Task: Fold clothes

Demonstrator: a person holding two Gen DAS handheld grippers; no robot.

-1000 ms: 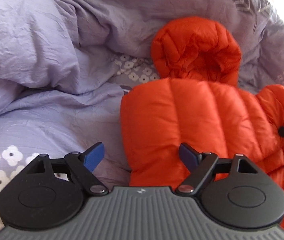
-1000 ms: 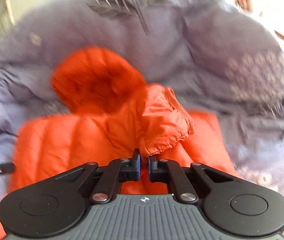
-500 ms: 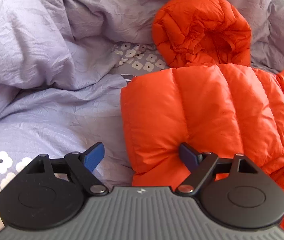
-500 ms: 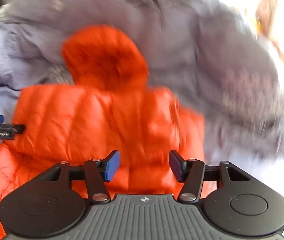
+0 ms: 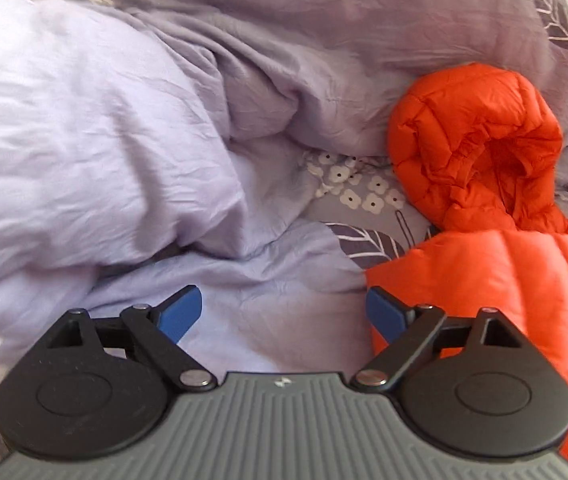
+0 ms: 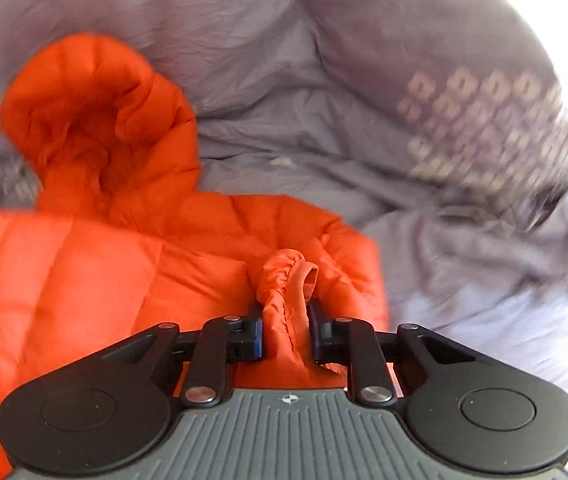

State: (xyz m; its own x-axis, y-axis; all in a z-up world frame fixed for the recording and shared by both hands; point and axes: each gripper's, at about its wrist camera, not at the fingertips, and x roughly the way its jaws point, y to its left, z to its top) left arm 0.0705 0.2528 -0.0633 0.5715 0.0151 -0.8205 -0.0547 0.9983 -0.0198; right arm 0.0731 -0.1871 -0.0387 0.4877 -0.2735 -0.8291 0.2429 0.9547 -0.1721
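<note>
Orange puffer jacket [image 5: 496,280]: lying on the lilac duvet [image 5: 103,140], hood farthest from the grippers. Left gripper [image 5: 284,312] has shifted off its left edge, jaws opening, empty. Right gripper [image 6: 286,334], open half a second ago, now closing on the cuff [image 6: 288,280]; sleeve fold likely next.

My right gripper [image 6: 286,334] jaws closing on the cuff [image 6: 288,280] of the orange jacket [image 6: 83,272], fabric bunched between the pads. Hood [image 6: 95,120] up-left of the cuff. Lilac duvet [image 6: 364,128] behind and right of jacket, blurred.
</note>
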